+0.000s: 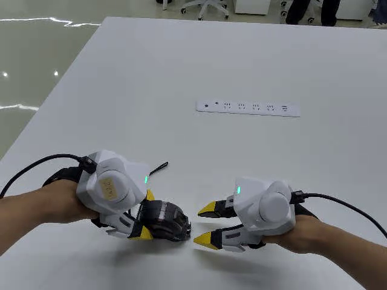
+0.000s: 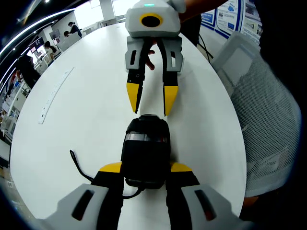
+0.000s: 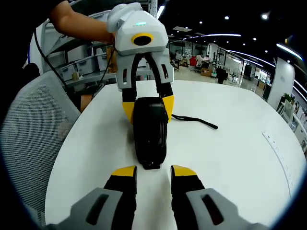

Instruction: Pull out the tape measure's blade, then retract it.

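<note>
On the table [image 1: 242, 60], the left gripper [image 1: 146, 214] clamps the tape measure [image 1: 164, 220] by its sides; the right gripper [image 1: 205, 225], jaws apart and empty, faces its nose. Best next: pinch the blade tip squarely, pull straight, case pinned.

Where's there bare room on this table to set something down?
The table is bare from the power strip to the far edge, and in the band between it and the grippers. The near edge is crowded: the left gripper holds the tape measure, the open right gripper faces it, a black strap alongside.
</note>
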